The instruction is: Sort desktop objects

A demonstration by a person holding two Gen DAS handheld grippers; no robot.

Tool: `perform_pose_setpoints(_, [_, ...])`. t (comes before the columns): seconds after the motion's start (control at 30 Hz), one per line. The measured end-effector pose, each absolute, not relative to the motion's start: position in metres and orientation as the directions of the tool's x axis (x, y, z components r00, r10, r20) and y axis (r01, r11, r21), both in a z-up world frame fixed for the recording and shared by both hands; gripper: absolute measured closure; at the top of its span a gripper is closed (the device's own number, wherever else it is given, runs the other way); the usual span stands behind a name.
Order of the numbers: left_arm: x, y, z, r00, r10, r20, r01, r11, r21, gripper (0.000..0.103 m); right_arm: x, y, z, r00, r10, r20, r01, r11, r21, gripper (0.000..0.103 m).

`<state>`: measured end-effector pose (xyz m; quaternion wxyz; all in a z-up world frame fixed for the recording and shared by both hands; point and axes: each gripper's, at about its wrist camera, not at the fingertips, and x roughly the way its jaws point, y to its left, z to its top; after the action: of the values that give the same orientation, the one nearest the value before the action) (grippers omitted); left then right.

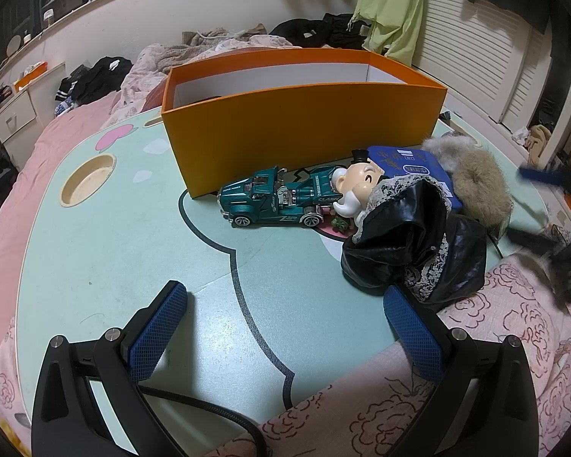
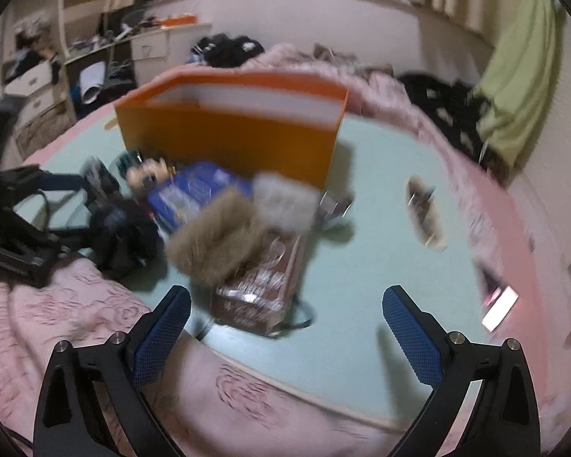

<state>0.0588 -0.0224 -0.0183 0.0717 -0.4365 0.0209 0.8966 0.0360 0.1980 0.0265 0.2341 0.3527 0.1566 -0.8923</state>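
L gripper (image 1: 285,312) & R gripper (image 2: 285,316): jaws wide, empty; orange box (image 1: 304,125) behind toy truck (image 1: 278,200); R view blurry.

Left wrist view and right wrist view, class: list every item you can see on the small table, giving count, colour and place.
orange box: one, orange with white inside, back of the table, open top
toy truck: one, teal, just in front of the box
figurine: one, white moustache and black top hat, right of the truck
blue book: one, behind the figurine
black pouch: one, glossy black, near table edge
fur pieces: two, brown and grey
patterned case: one, brownish, blurred
left gripper: open
right gripper: open
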Motion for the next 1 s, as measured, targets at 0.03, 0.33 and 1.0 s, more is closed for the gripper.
perform_pose_setpoints(0.03, [0.058,-0.022,-0.018,-0.609,0.109,-0.786,-0.146,-0.989,-0.024,0.000,0.033,0.200,0.042,-0.644,-0.337,-0.687,0.539,-0.837,-0.094,0.001])
perform_pose_setpoints(0.33, [0.060,-0.021,-0.015,-0.611,0.108,-0.785,-0.144,-0.989,-0.024,0.000,-0.097,0.115,0.088,-0.183,-0.683,-0.707,0.529,-0.674,0.515,0.043])
perform_pose_setpoints(1.0, [0.061,-0.020,-0.014,-0.616,0.109,-0.780,-0.140,-0.990,-0.027,0.000,-0.140,0.050,0.000,0.008,-0.481,-0.876,0.480,-0.767,0.426,0.075])
